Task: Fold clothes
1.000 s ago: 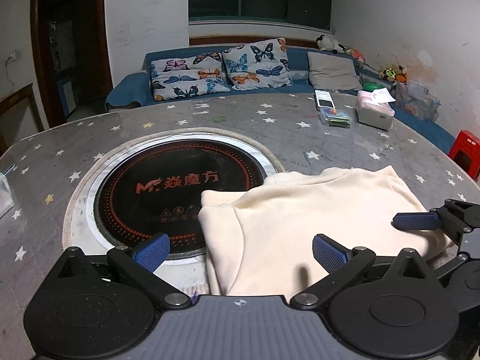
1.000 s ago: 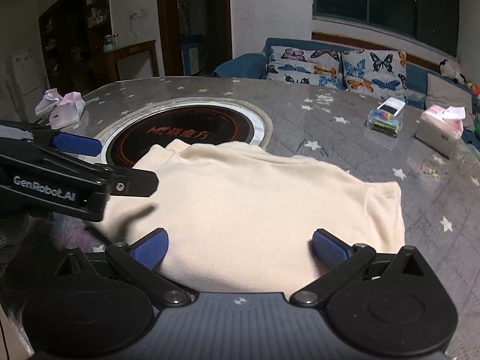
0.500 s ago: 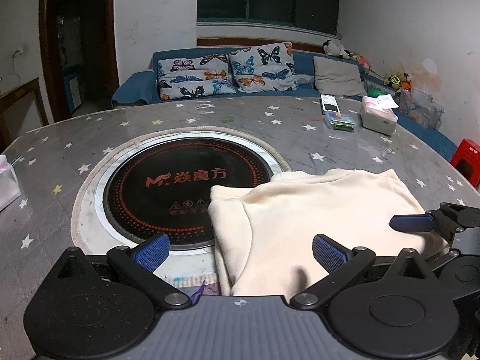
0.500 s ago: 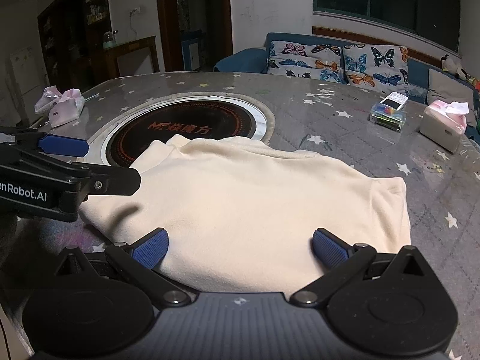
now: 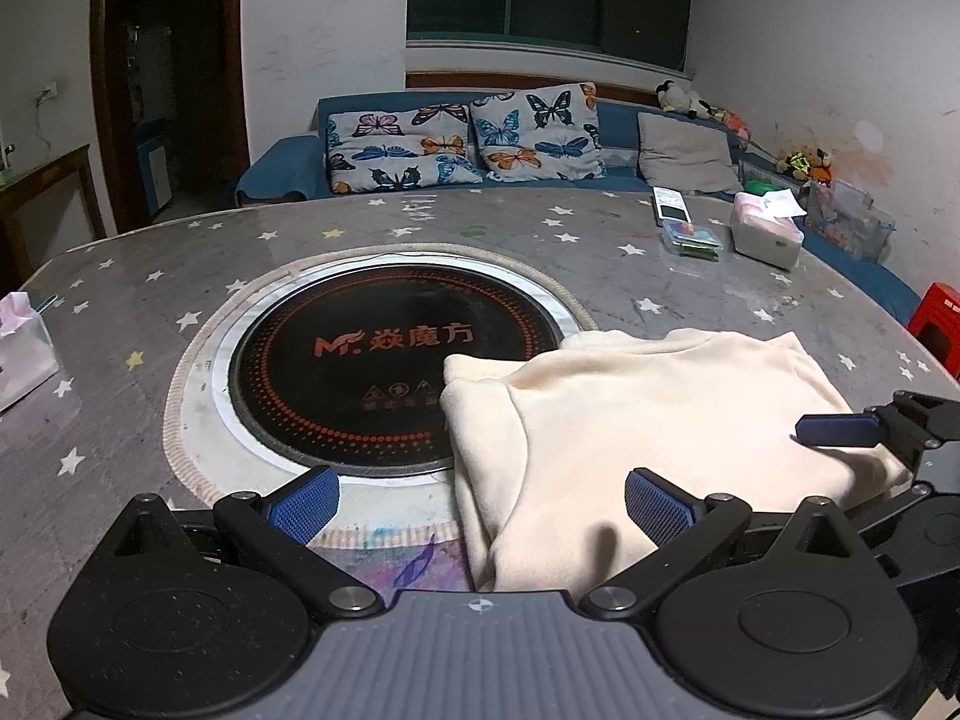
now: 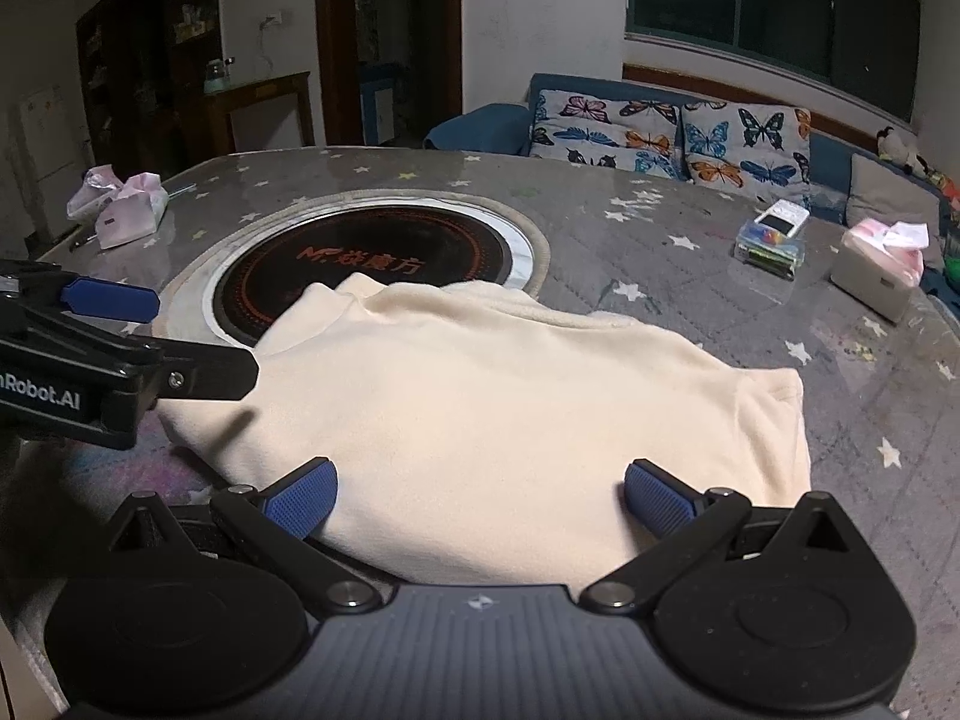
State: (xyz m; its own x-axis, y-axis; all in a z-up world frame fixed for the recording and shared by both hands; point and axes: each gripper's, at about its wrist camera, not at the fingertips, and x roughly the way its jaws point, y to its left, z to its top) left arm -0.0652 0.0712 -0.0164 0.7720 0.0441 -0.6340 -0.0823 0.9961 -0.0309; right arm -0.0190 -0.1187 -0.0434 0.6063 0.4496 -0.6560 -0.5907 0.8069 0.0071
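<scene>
A cream fleece garment [image 5: 648, 414] lies folded into a flat block on the grey star-print table, its left edge over the round black hotplate [image 5: 384, 360]. It also shows in the right wrist view [image 6: 480, 408]. My left gripper [image 5: 477, 501] is open and empty, raised over the garment's near left corner. My right gripper [image 6: 480, 498] is open and empty, above the garment's near edge. The right gripper appears at the right of the left wrist view [image 5: 888, 438]; the left gripper appears at the left of the right wrist view [image 6: 120, 336].
A pink-and-white tissue box [image 5: 768, 231], a clear box of small items [image 5: 693, 237] and a remote [image 5: 672, 204] sit at the far right of the table. A tissue pack [image 6: 126, 210] lies at the far left. A blue sofa [image 5: 468, 144] stands behind. A red stool [image 5: 936, 318] is at the right.
Both grippers have drawn back and risen a little from the garment, so more of the table and room shows. The garment has not moved.
</scene>
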